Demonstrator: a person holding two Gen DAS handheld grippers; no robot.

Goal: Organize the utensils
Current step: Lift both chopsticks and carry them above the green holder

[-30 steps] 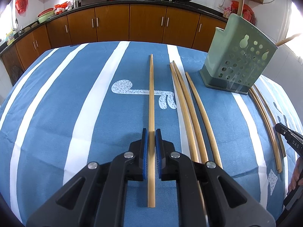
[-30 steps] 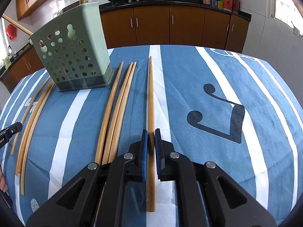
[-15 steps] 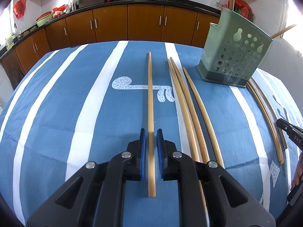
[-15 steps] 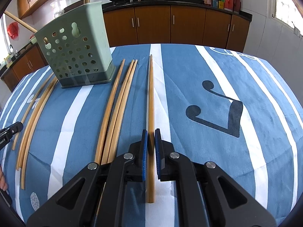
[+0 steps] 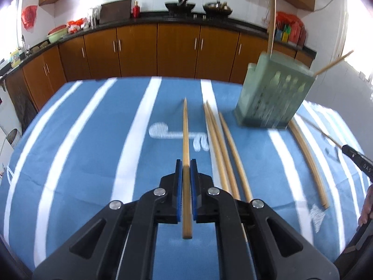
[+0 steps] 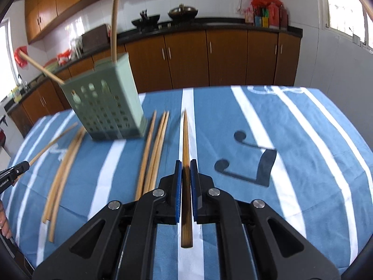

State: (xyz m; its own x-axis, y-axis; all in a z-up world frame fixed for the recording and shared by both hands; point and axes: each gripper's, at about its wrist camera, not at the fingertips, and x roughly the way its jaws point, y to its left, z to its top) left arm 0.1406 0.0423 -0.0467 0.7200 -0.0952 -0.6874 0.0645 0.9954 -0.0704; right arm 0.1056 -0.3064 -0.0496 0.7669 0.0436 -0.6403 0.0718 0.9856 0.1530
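Observation:
My left gripper (image 5: 186,163) is shut on a long bamboo chopstick (image 5: 185,130), held above the blue striped cloth. My right gripper (image 6: 185,163) is shut on another chopstick (image 6: 185,137), also lifted. The green perforated utensil holder (image 5: 272,93) stands at the back right in the left wrist view and at the back left in the right wrist view (image 6: 105,107), with two chopsticks sticking out of it. Loose chopsticks (image 5: 221,144) lie on the cloth between the holder and my grippers. Each gripper shows at the edge of the other's view (image 5: 356,156) (image 6: 11,175).
More chopsticks (image 5: 307,156) lie beyond the holder near the table's side, also seen in the right wrist view (image 6: 63,170). Brown kitchen cabinets (image 5: 163,49) and a counter with woks stand behind the table. The blue cloth (image 6: 303,163) covers the table.
Both grippers have risen and tilted up with their chopsticks lifted off the cloth. The view now takes in more of the kitchen; the holder looks blurred from the motion.

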